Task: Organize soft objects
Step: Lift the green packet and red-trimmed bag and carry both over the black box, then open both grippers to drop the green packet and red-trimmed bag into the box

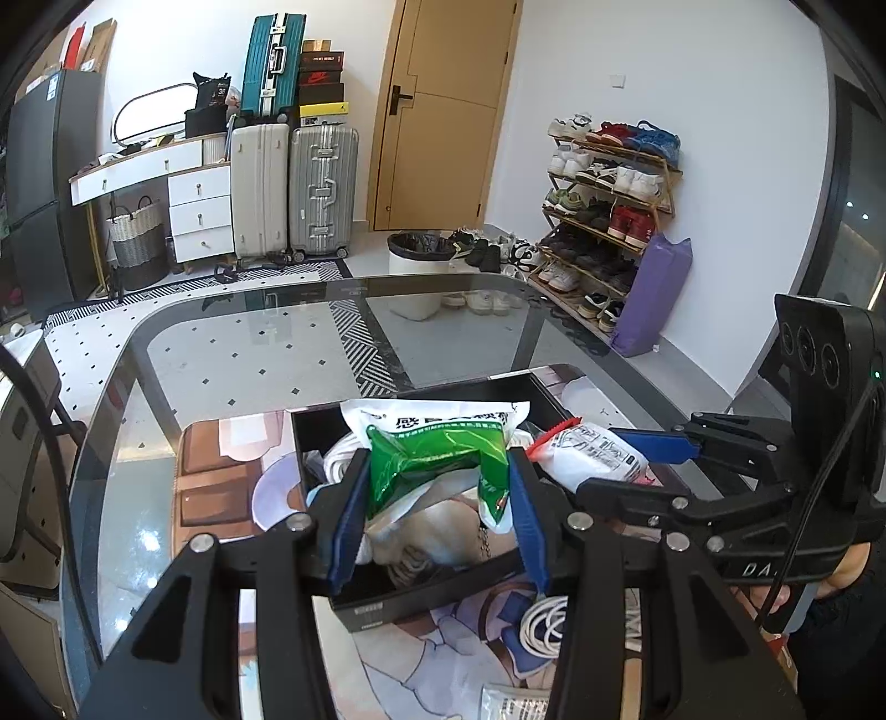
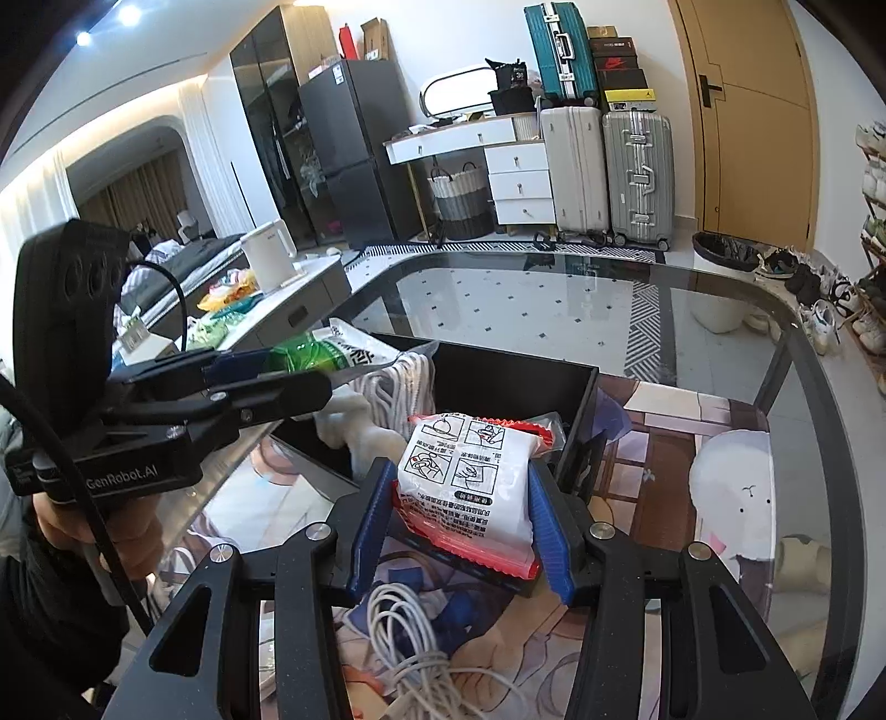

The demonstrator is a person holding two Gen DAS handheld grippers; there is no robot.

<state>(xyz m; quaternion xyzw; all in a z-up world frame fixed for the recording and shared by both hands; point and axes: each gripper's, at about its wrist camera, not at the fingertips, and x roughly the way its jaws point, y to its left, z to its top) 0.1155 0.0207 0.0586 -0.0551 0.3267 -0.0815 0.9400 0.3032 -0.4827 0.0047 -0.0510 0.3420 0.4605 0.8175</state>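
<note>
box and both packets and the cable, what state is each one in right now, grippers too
black box: open-topped, already holding soft items
green and white packet: clamped in the left gripper, over the box
red and white packet: clamped in the right gripper, at the box's edge
white cable: coiled, lying loose on the printed mat outside the box
door: shut

White walls all round, a tan wooden door [image 1: 443, 111] shut at the back, suitcases [image 1: 290, 188] lined beside white drawers [image 1: 199, 210], a loaded shoe rack [image 1: 603, 216] (sneakers spilling onto the floor), ceiling spotlights [image 2: 128, 15] glowing.
</note>
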